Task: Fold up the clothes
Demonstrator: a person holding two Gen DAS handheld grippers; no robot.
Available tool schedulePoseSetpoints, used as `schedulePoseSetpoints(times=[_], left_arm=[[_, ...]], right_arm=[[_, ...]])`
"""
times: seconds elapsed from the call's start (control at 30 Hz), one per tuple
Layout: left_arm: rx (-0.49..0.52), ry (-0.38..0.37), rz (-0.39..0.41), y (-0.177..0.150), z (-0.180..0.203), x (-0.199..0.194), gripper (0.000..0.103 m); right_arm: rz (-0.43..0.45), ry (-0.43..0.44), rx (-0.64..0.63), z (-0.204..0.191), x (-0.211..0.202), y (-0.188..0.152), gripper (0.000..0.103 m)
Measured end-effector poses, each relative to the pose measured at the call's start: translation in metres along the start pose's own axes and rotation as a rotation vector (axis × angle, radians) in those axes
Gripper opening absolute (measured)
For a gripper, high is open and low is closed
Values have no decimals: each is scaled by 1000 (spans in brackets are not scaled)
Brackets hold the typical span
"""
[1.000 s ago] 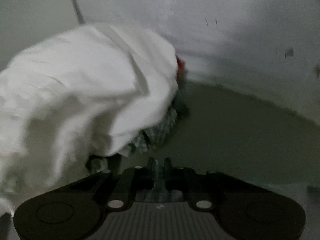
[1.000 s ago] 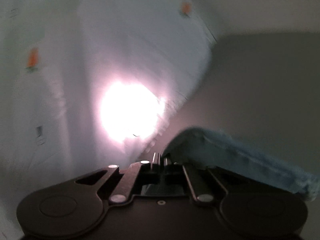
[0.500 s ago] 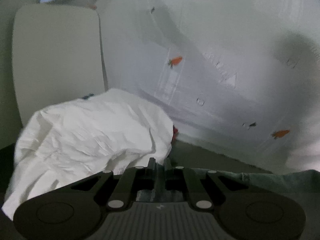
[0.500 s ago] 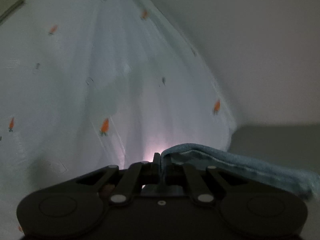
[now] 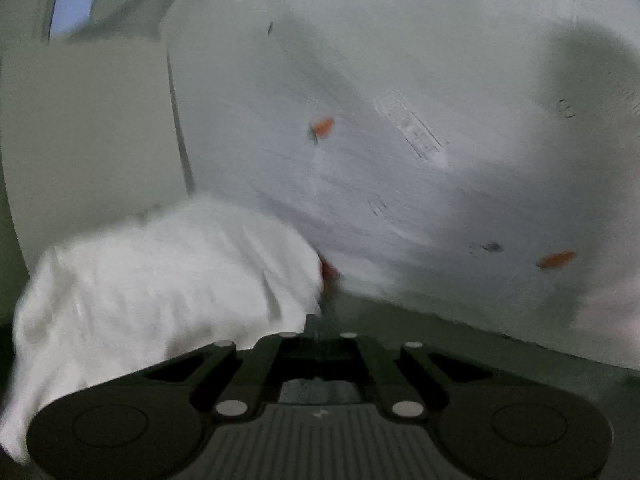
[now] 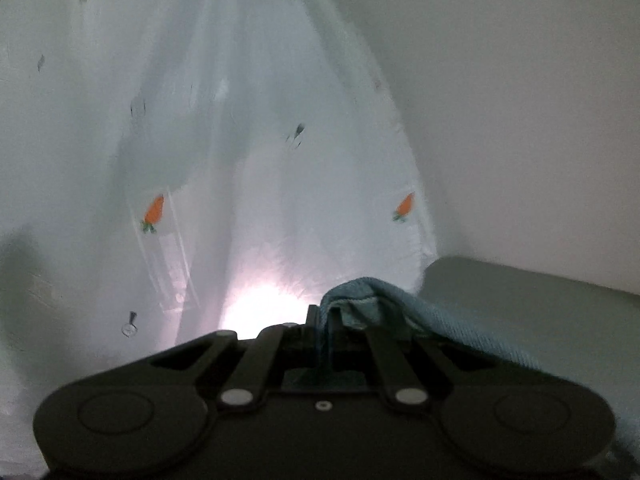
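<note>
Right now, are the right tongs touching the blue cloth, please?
Touching: the right wrist view shows the right tongs closed, with the blue cloth pinched between their fingers.

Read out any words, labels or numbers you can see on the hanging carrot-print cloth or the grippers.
None can be read.
White cloth with orange carrots: a sewn label patch shows, too blurred to read.
Left gripper: a small pale mark on the body, too small to read.

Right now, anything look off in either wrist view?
One thing: a bright glare shines through the carrot-print cloth just ahead of the right gripper, washing out that spot. The gripper is clamped on the cloth's blue hem. The white pile looks crumpled, not folded; both views are motion-blurred.
</note>
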State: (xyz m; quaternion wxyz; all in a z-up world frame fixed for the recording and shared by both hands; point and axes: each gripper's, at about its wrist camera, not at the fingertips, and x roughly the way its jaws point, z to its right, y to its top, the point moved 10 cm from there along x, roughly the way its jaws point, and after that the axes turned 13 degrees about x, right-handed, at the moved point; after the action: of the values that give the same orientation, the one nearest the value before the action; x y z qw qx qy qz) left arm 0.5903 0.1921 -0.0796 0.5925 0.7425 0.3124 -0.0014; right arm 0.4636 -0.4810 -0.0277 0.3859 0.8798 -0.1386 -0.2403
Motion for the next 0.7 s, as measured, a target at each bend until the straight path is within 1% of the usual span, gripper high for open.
schedulePoseSetpoints(times=[0.1, 0.13, 0.2, 0.23, 0.27, 0.3, 0.33, 0.37, 0.4, 0.43, 0.47, 0.57, 0.6, 0.67, 0.7], left_arm=[[-16, 9, -5, 23, 11, 48, 0], [-33, 5, -23, 25, 20, 67, 0], [-45, 0, -72, 23, 41, 106, 0], [-55, -12, -99, 19, 52, 122, 0], [-73, -43, -131, 13, 64, 135, 0], [-77, -73, -157, 5, 75, 143, 1], [-69, -100, -180, -3, 87, 149, 4], [-21, -114, -196, -12, 98, 150, 4], [31, -127, -211, -21, 108, 150, 5], [92, -134, -226, -32, 116, 147, 10], [145, -140, -242, -43, 122, 145, 20], [222, -151, -296, -72, 123, 133, 37], [230, -152, -306, -78, 120, 130, 40], [248, -152, -324, -90, 114, 125, 56], [256, -148, -325, -93, 111, 124, 60]], right_arm=[[-67, 5, -33, -22, 78, -32, 3], [-95, 0, -51, -28, 104, -46, 3], [-173, -40, -116, -36, 154, -79, 5], [-213, -60, -148, -40, 179, -96, 5], [-252, -80, -180, -44, 204, -112, 7], [-291, -100, -212, -48, 228, -129, 14], [-330, -120, -244, -51, 253, -145, 23], [-354, -123, -278, -56, 266, -158, 30], [-343, -100, -313, -60, 258, -164, 46], [-320, -92, -341, -61, 246, -167, 52], [-301, -98, -352, -57, 234, -168, 52], [-268, -197, -290, -15, 203, -157, 54], [-257, -230, -270, 0, 192, -154, 55], [-235, -296, -228, 28, 170, -147, 56], [-224, -328, -207, 43, 160, -144, 57]])
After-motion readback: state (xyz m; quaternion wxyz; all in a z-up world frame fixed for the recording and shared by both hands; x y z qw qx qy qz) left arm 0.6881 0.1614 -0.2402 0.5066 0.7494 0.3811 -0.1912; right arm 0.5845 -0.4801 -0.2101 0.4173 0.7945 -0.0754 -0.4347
